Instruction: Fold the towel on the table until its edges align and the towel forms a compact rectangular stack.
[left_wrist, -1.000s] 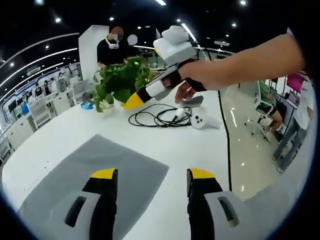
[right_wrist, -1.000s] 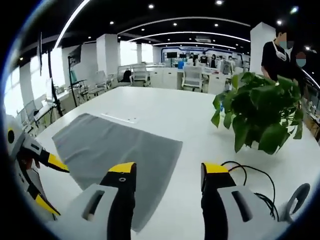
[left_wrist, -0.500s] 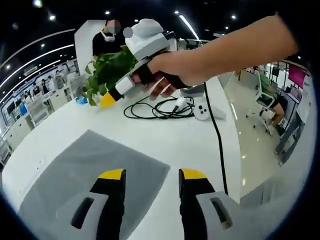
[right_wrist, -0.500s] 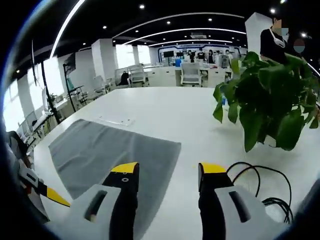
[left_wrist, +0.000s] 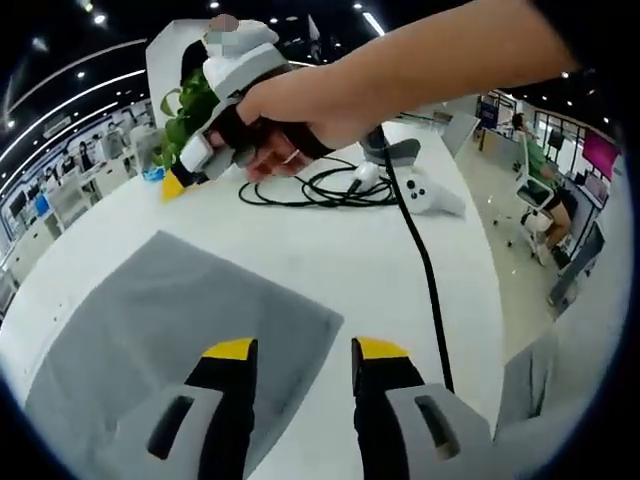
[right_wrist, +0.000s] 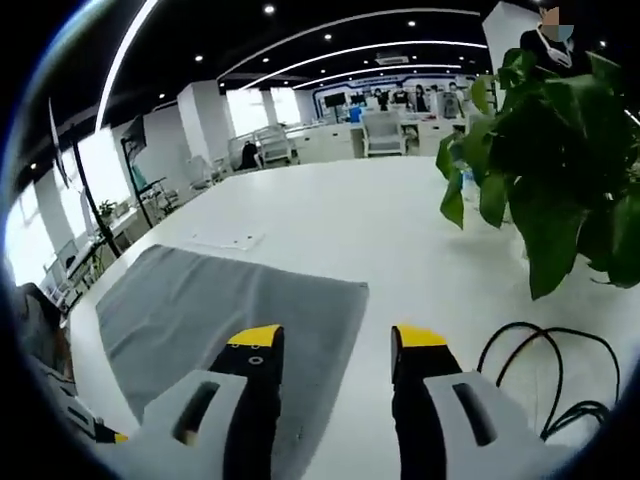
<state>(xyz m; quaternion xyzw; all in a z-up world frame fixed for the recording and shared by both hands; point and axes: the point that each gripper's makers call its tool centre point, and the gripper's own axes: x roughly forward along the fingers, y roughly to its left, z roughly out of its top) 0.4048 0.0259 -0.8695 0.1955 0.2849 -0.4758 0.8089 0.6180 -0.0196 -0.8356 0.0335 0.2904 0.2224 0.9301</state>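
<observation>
A grey towel (left_wrist: 170, 330) lies spread flat on the white table (left_wrist: 330, 260). My left gripper (left_wrist: 305, 350) hovers over the towel's near right corner, its yellow-tipped jaws apart with nothing between them. A hand holds my right gripper (left_wrist: 173, 185) above the table beyond the towel's far edge, in front of the plant. In the right gripper view the towel (right_wrist: 220, 310) stretches to the left. My right gripper (right_wrist: 337, 337) stands open over the towel's near right edge, holding nothing.
A potted green plant (right_wrist: 545, 130) stands on the table to the right. A coiled black cable (left_wrist: 320, 190) and a white controller (left_wrist: 425, 190) lie beyond the towel. The table edge (left_wrist: 490, 300) drops off to the right. Desks and people fill the background.
The hand with the right gripper has swung left across the left gripper view, toward the towel's far side. Both cameras have come closer to the towel. The left jaws' gap has narrowed a little.
</observation>
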